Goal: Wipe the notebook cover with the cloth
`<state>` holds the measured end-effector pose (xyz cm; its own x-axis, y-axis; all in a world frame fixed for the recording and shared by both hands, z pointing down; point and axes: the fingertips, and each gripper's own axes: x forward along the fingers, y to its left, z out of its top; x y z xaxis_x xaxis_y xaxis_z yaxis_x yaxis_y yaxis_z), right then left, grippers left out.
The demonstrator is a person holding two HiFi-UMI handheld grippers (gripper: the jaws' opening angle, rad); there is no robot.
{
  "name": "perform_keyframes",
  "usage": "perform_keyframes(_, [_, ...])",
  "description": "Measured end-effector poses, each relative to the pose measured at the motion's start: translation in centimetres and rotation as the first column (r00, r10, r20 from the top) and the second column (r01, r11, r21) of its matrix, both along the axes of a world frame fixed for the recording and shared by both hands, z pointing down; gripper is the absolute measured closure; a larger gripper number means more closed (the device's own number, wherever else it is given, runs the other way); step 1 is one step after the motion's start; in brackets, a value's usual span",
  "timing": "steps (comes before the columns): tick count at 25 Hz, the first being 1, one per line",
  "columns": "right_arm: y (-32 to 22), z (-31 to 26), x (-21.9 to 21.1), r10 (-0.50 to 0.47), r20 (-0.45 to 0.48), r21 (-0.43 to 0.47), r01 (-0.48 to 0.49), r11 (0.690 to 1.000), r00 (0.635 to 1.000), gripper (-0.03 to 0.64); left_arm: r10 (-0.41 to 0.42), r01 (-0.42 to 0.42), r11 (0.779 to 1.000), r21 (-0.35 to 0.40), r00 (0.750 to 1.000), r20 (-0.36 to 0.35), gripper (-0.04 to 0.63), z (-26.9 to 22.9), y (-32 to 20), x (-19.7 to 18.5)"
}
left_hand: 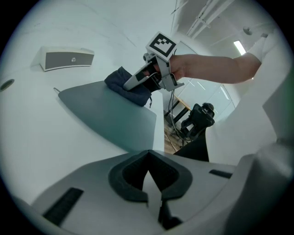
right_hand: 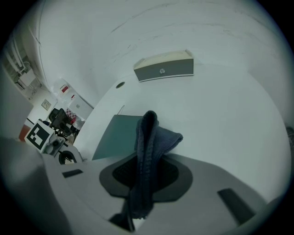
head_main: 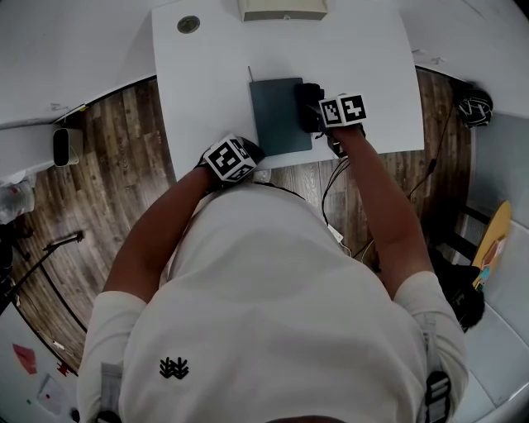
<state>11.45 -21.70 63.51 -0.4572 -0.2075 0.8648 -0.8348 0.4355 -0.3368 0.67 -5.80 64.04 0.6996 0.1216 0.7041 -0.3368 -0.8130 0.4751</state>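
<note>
Two claws are pressed together: the right claw (right_hand: 146,176) is closed on the cloth (right_hand: 148,137), laid on the right edge of the notebook (head_main: 279,116) on the counter (head_main: 207,74); the left claw (left_hand: 149,176) is empty. Unheld, the notebook could be dragged by wiping.

A white desk (head_main: 207,74) stands on a dark wood-plank floor (head_main: 107,190), with pale walls (head_main: 58,66) around it. A round grommet (head_main: 188,24) sits near the desk's far left corner, and a grey-fronted box (head_main: 283,8) rests at its far edge. Black cables (head_main: 335,178) trail over the floor. A ceiling strip light (left_hand: 238,47) glows overhead.
</note>
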Motion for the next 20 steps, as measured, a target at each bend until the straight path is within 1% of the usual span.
perform_keyframes(3, [-0.2,-0.2,0.5,0.0,-0.016,0.011,0.0,1.0,1.0,0.555,0.0,0.0,1.0,0.002,1.0,0.003,0.595,0.1,-0.1,0.0])
perform_keyframes(6, [-0.3,-1.3,-0.7,-0.014,0.006,0.032,0.013,0.999,1.0,0.555,0.0,0.0,1.0,0.0,1.0,0.003,0.595,0.1,-0.1,0.1])
perform_keyframes(13, [0.2,-2.1,-7.8,-0.104,0.103,0.031,0.101,0.994,0.989,0.555,0.0,0.0,1.0,-0.002,1.0,0.005,0.595,0.1,-0.1,0.2])
perform_keyframes(17, [-0.2,-2.1,-11.5,-0.14,0.134,0.027,0.137,0.99,0.981,0.555,-0.002,0.002,1.0,0.001,1.0,0.006,0.595,0.1,0.0,0.2])
perform_keyframes(20, [-1.0,-1.8,-13.3,-0.146,0.145,0.017,0.146,0.989,0.979,0.555,-0.002,0.002,1.0,0.008,1.0,0.006,0.595,0.0,0.0,0.3])
